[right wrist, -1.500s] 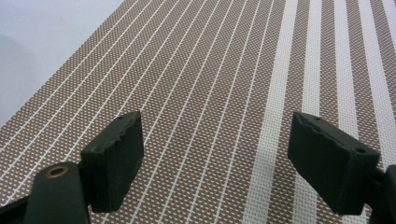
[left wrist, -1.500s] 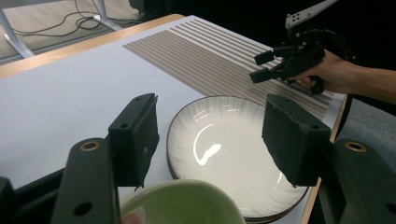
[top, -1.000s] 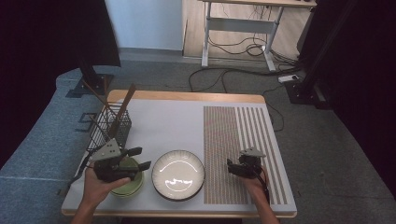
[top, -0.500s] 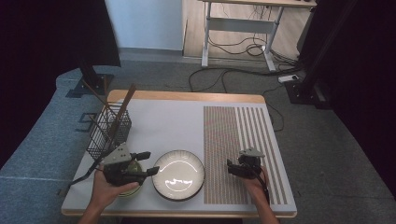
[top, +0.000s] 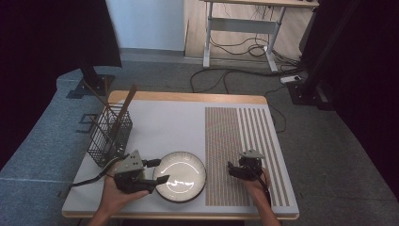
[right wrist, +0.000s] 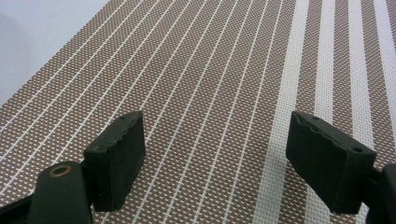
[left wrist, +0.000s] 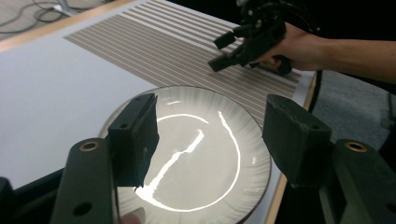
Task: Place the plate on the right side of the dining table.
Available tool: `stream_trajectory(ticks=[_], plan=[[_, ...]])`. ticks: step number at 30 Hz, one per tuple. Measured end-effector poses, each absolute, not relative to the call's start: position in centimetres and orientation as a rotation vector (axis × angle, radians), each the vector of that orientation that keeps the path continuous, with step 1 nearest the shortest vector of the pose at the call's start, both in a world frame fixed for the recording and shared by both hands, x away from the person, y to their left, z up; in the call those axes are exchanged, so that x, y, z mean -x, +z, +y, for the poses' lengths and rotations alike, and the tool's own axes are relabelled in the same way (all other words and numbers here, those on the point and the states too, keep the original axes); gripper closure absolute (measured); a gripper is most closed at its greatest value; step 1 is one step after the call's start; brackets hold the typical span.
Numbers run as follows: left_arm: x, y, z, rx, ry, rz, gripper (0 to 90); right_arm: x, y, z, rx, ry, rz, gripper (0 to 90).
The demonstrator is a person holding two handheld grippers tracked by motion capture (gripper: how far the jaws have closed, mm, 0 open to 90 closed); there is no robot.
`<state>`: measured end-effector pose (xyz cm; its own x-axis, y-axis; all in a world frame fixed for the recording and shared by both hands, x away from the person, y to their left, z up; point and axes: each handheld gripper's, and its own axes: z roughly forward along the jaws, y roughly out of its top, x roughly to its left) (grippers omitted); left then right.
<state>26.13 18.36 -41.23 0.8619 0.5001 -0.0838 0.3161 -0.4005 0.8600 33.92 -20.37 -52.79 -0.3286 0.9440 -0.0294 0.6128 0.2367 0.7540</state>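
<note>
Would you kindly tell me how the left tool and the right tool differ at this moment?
The left tool reaches over the rim of the plate, jaws spread either side of it; the right tool sits over the striped placemat, away from the plate. The left tool points rightward across the table, the right tool leftward. The left tool carries a pale three-cornered plate on top; the right tool's top looks darker. Both are open and hold nothing.

Background stuff: there's a black wire basket (top: 109, 136) at the table's left edge with a couple of long brown sticks (top: 123, 109) poking out of it at a tilt. The right half of the table has a brown striped mat (top: 240, 141). Behind, a desk frame (top: 240, 35) and cables (top: 226, 77) on the floor.
</note>
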Motion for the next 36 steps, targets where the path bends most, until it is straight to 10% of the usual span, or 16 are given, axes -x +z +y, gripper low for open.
stream_trajectory(ticks=[36], plan=[[-25.4, -44.5, 13.7, -2.148, 0.184, 0.52, 35.6, -33.9, -52.8, -20.3, -1.41, 0.884, 2.026, 20.8]])
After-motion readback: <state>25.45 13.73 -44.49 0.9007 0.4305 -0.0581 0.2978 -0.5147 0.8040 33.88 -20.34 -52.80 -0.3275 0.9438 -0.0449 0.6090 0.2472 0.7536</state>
